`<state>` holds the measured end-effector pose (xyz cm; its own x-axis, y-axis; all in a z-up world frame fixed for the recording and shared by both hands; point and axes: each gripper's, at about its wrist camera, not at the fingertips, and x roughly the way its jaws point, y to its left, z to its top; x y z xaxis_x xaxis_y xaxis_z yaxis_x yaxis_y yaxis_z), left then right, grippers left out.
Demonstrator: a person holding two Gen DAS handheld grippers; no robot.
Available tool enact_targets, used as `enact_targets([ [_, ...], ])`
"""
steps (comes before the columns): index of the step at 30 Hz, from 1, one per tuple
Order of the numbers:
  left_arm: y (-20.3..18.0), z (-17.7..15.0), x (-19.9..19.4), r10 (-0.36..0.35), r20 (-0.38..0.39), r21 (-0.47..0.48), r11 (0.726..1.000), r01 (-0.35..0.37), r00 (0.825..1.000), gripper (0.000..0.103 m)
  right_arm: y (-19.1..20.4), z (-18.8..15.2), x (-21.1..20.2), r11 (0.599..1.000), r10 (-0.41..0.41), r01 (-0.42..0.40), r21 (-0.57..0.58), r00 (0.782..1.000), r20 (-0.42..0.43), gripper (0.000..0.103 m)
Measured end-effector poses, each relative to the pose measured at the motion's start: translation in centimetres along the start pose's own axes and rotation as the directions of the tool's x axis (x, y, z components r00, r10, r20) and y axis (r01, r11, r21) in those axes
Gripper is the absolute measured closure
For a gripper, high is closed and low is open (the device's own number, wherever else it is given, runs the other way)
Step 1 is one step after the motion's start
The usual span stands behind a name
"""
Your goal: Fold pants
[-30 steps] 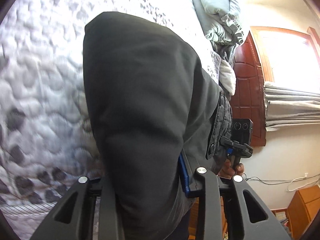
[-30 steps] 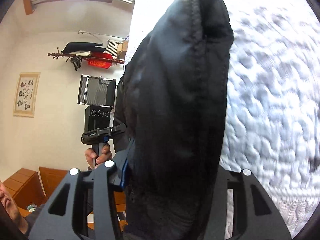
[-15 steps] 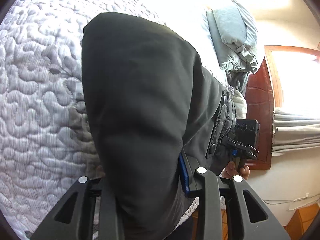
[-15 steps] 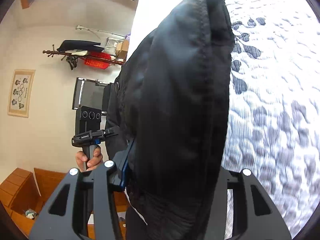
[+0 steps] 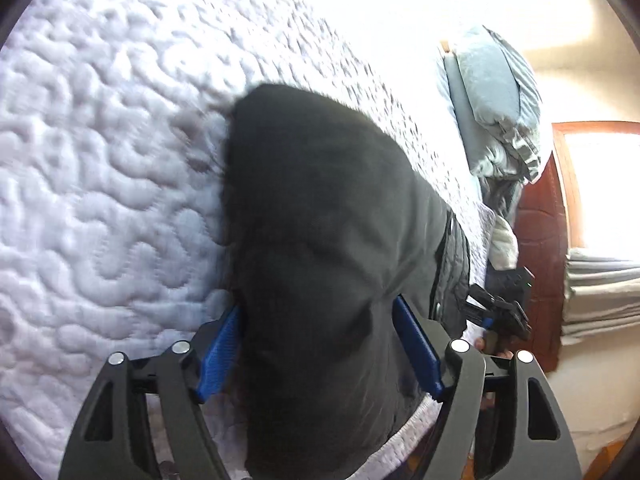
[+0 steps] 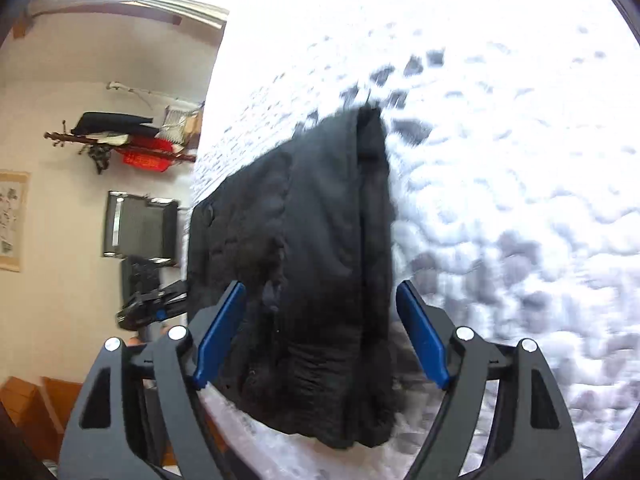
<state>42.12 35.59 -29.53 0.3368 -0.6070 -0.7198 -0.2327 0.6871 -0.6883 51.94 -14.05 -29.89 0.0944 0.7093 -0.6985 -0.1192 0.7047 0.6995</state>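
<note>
1. The black pants (image 5: 320,264) lay in a folded bundle on the white quilt (image 5: 112,168), near its edge.
2. The left gripper (image 5: 316,344) stood with its jaws wide apart, one blue pad (image 5: 218,354) on each side of the bundle; the left pad sat just at the cloth's edge, though contact could not be judged (the frame was blurred). It held nothing.
3. The right gripper (image 6: 320,336) was likewise spread wide, its blue pads (image 6: 422,340) flanking the pants (image 6: 312,272) and clamped on nothing.
4. In the right view the pants showed a long seam running up the fold, with ribbed cloth toward the near end.
5. In the left view a buttoned pocket edge showed on the bundle's right side, and the right gripper appeared beyond it at the quilt's edge.
6. Grey pillows (image 5: 496,104) were stacked at the far right of the quilt, next to a reddish wooden headboard (image 5: 540,232).
7. In the right view a wall rack (image 6: 120,140) carried dark and red items, and a picture (image 6: 12,220) hung lower to its left.
</note>
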Motion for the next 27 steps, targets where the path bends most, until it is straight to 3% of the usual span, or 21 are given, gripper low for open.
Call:
enact_targets([
  [2,-0.4,-1.1,-3.1,0.031,0.124,0.001,0.999,-0.032,0.992,0.020,1.1,-0.3,-2.9,0.998,-0.032,0.036,-0.048,0.997,0.077,0.030],
  [5,-2.2,-3.4,-4.8,0.047,0.193,0.060,0.996,-0.060,0.980,0.020,4.0,-1.0,-5.4,0.986,-0.024,0.050,-0.161,0.987,0.160,0.031],
  [8,-4.7,-5.7,-3.2,0.151,0.214,0.156,0.970,-0.186,0.965,0.022,5.7,-0.8,-3.4,0.980,0.007,0.017,-0.197,0.993,0.119,0.031],
  [11,-4.6,-6.8,0.6,0.291,0.153,0.196,0.928,-0.317,0.944,0.031,5.8,0.6,1.1,0.989,-0.006,0.014,-0.149,0.998,0.056,0.035],
  [13,-3.9,-6.9,1.8,0.291,0.140,0.164,0.936,-0.312,0.946,0.030,5.6,1.5,3.9,0.991,-0.067,0.069,-0.111,0.997,0.025,0.042],
  [15,-3.1,-6.9,1.7,0.267,0.128,0.138,0.949,-0.283,0.955,0.029,5.0,1.2,4.6,0.994,-0.063,0.064,-0.091,0.998,0.011,0.043],
  [19,-3.4,-7.7,-0.7,0.247,0.172,0.144,0.951,-0.272,0.954,0.031,7.0,-0.5,0.8,0.993,-0.008,0.017,-0.119,0.997,0.075,0.041],
  [22,-3.7,-9.4,-3.3,0.209,0.243,0.146,0.957,-0.249,0.947,0.025,8.1,-3.7,-1.7,0.989,0.054,-0.041,-0.144,0.995,0.086,0.040],
  [24,-3.8,-9.8,-3.1,0.239,0.238,0.155,0.948,-0.280,0.941,0.022,7.8,-5.9,-1.3,0.990,0.035,-0.026,-0.141,0.997,0.065,0.040],
  [26,-3.4,-9.9,-1.2,0.307,0.185,0.160,0.928,-0.336,0.934,0.021,6.4,-6.7,0.4,0.995,-0.005,0.008,-0.103,1.000,0.023,0.042],
  [27,-2.9,-9.7,-0.4,0.308,0.159,0.147,0.932,-0.330,0.938,0.021,5.7,-6.9,1.2,0.996,-0.014,0.014,-0.085,1.000,0.000,0.042],
])
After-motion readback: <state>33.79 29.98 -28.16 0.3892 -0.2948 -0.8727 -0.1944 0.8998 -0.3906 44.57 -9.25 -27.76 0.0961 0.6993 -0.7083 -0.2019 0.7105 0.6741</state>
